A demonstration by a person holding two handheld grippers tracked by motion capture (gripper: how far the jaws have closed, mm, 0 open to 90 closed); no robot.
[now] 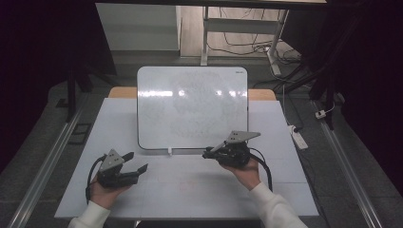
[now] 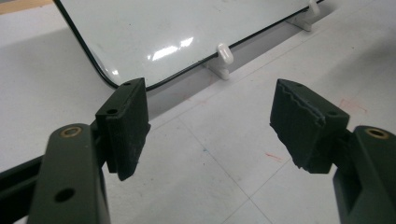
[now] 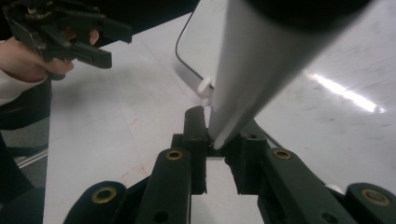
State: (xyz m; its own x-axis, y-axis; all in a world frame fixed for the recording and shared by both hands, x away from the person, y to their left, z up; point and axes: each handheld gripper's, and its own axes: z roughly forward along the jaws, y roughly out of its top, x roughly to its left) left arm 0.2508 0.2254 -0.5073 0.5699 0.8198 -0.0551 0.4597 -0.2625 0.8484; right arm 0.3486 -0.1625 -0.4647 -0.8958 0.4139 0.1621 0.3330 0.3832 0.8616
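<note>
White table (image 1: 157, 190), tilted whiteboard (image 1: 190, 109), dark room, cabled floor (image 1: 247, 47)

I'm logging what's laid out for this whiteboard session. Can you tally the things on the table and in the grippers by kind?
Whiteboards: 1, the whiteboard propped up on the table
White clip feet under its lower edge: 2 seen
Markers: 1, the marker, white-barrelled, clamped in the right gripper
Grippers: 2; the left gripper is open, holding nothing
Total: 6
</note>
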